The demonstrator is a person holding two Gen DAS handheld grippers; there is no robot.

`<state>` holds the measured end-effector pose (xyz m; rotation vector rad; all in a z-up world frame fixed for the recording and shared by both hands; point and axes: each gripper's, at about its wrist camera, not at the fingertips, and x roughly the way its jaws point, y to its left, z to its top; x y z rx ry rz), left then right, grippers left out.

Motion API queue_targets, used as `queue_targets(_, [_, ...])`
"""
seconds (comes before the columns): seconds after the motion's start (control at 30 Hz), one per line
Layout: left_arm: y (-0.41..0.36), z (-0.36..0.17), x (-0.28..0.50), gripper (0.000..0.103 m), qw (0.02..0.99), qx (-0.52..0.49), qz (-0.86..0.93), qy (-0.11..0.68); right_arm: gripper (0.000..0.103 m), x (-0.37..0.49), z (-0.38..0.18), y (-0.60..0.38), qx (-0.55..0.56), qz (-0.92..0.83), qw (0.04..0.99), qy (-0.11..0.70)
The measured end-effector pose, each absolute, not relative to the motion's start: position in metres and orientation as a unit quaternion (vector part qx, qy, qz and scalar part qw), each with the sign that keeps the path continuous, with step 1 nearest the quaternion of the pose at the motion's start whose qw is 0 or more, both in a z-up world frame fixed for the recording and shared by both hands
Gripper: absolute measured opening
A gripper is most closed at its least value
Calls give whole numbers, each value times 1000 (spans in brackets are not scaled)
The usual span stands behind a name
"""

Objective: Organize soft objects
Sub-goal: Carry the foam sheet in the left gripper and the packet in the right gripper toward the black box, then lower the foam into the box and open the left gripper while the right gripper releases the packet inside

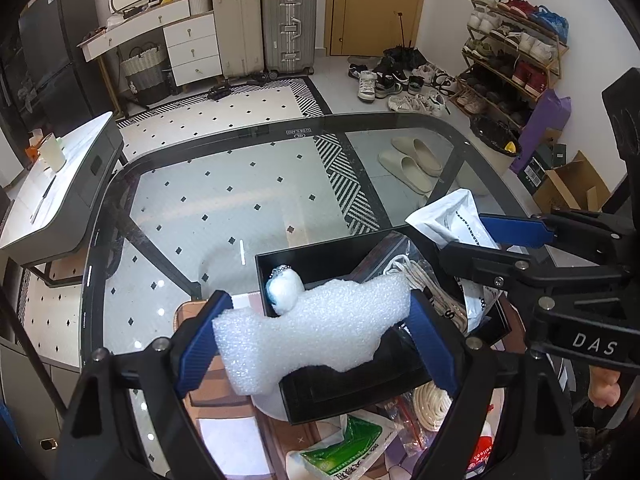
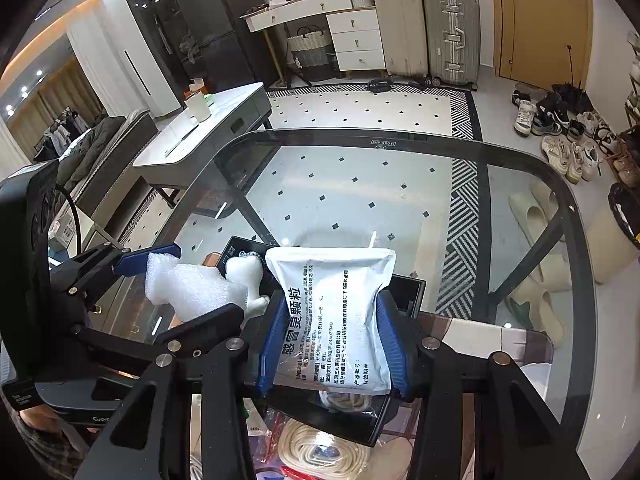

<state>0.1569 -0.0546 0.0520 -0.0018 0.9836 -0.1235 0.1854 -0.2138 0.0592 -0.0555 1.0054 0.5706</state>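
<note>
Foam (image 1: 316, 324) clamped in my left tool (image 1: 316, 340), pouch (image 2: 334, 316) in right tool (image 2: 334, 336), both over box (image 1: 360, 392); next, I lower and release.

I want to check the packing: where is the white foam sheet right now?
The white foam sheet is clamped in the left tool, held over the open black box on the glass table, left of the white printed sachet gripped by the right tool.
</note>
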Motion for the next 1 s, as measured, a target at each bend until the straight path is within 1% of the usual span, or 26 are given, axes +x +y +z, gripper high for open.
queue_targets(0.43, [-56,30,162,87,873,2,-69,482,45,207,34,-206,-27,271,826,494])
queue_targets(0.77, [-64,20,164,87,871,24,-67,486,45,213,11,-201,-32,269,817,510])
queue_targets(1.0, [-68,16,164,87,871,33,-64,487,45,213,10,-204,-27,271,813,514])
